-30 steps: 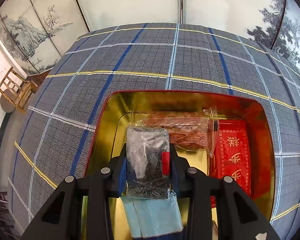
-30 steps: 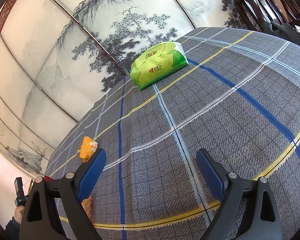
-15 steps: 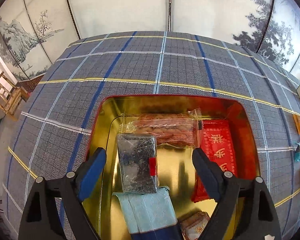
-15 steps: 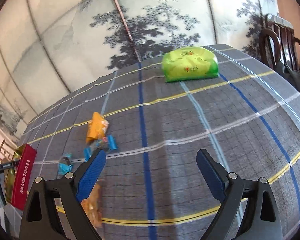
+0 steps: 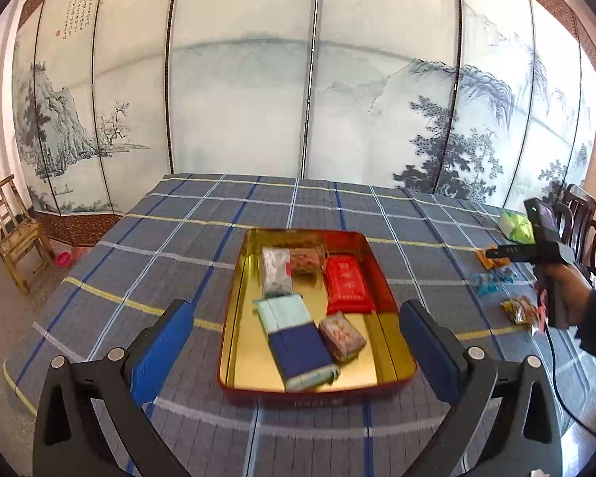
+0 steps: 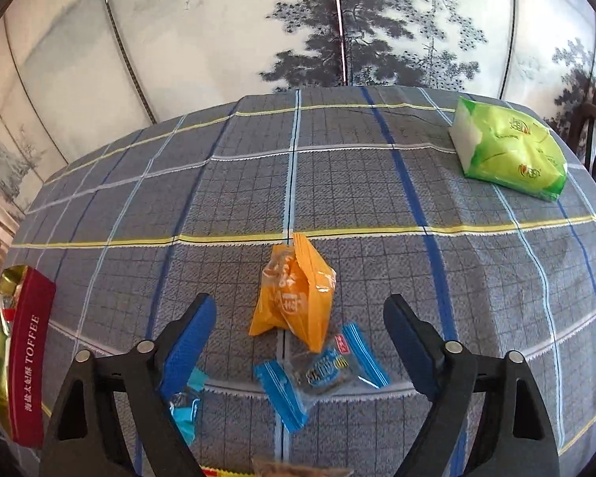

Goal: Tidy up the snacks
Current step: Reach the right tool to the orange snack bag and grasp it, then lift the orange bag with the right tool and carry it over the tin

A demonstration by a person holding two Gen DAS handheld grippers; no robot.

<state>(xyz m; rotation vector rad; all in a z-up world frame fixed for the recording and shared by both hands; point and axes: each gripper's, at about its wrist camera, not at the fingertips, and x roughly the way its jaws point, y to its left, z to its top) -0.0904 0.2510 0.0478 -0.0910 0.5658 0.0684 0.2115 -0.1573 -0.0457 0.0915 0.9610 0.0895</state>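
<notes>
A red tin (image 5: 318, 395) with a gold inside lies on the checked cloth. It holds a grey clear packet (image 5: 276, 276), a red packet (image 5: 347, 284), a pale blue and navy packet (image 5: 296, 342) and a small pink one (image 5: 341, 336). My left gripper (image 5: 294, 310) hovers back from the tin, empty, its jaws still opening. My right gripper (image 6: 300, 304) is over the loose snacks, jaws closing either side of an orange packet (image 6: 294, 290) without touching it. A blue packet (image 6: 322, 369) lies just nearer, and a teal one (image 6: 184, 397) sits under the left finger.
A green tissue pack (image 6: 508, 155) lies at the far right of the table. The tin's "TOFFEE" side (image 6: 28, 369) shows at the left edge. A wooden chair (image 5: 16, 234) stands left of the table and dark chairs (image 5: 592, 230) right. A person's hand (image 5: 568, 282) holds the right gripper.
The left gripper let go of the grey packet in the tin, opened wide and drew back and up. The right gripper swung over to the loose snacks and its jaws narrowed.
</notes>
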